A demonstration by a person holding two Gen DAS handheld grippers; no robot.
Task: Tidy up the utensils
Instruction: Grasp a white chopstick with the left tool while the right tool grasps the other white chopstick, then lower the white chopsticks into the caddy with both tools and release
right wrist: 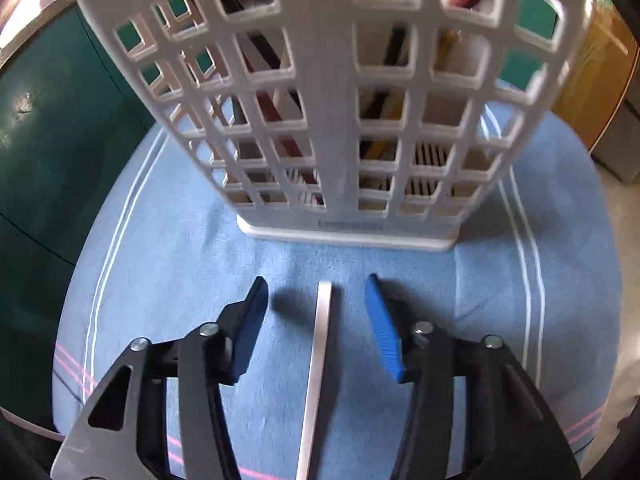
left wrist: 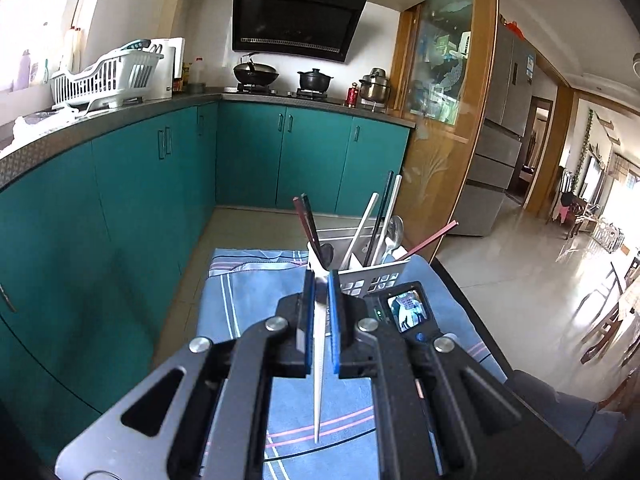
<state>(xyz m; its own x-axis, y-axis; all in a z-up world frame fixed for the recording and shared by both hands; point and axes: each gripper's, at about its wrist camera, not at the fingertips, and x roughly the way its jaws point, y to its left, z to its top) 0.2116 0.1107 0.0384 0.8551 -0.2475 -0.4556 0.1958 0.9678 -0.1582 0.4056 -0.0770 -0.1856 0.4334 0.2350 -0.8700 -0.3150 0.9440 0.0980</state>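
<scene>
The left tongs (left wrist: pixel 320 292) are clenched on a white chopstick (left wrist: pixel 319 380) that hangs down over the blue striped cloth (left wrist: pixel 240 304). The right tongs (right wrist: pixel 316 292) stand released astride a second white chopstick (right wrist: pixel 318 360) lying on the cloth. At its twelve o'clock stands the white lattice utensil holder (right wrist: pixel 340 120), with chopsticks and spoons.

Kitchen: teal cabinets (left wrist: pixel 120 184) along left and centre; black range hood (left wrist: pixel 296 20) at upper centre; bright window (left wrist: pixel 36 8) upper left; glossy pale floor tiles (left wrist: pixel 512 264) at right; wood-framed glass door (left wrist: pixel 444 80).
</scene>
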